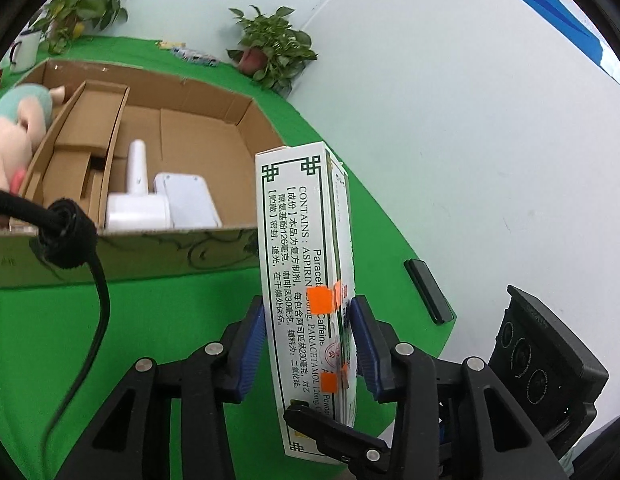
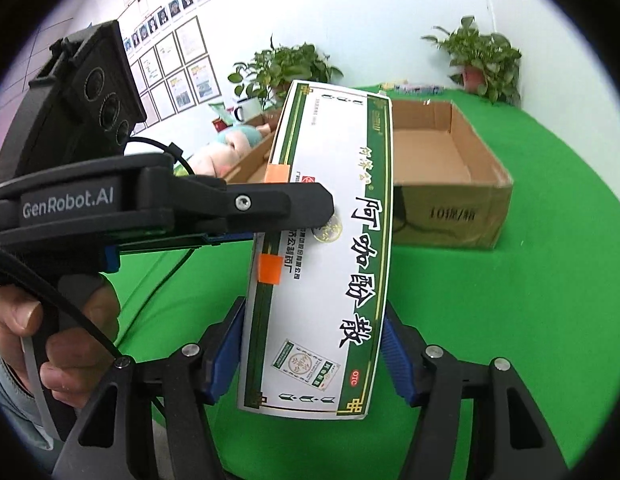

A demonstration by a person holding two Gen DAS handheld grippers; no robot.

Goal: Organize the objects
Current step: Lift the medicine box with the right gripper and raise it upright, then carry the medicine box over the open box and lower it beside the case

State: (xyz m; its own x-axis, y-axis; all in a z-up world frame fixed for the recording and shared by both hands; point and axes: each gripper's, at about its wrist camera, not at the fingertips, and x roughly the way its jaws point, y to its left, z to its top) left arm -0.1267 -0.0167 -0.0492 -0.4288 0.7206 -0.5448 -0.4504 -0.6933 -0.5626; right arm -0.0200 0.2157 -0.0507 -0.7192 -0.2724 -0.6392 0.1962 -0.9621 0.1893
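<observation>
We see the white green-bordered cardboard medicine box [image 1: 305,280] pinched by both the left hand-held gripper [image 1: 310,344] and right hand-held gripper [image 2: 314,344]. Behind it sits the open brown cardboard carton [image 1: 197,136] on the green bench [image 1: 157,320].

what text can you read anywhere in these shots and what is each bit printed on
"GenRobot.AI": left claw body, right wrist view.
"阿咖酚散" and "OTC": medicine box front.
"CONTAINS: ASPIRIN", "PARACETAMOL", "Caffeine": medicine box side, left wrist view.
"10", then unclear characters: cardboard box wall.
Wall certificates and the medicine box's small print: too small to read.
</observation>
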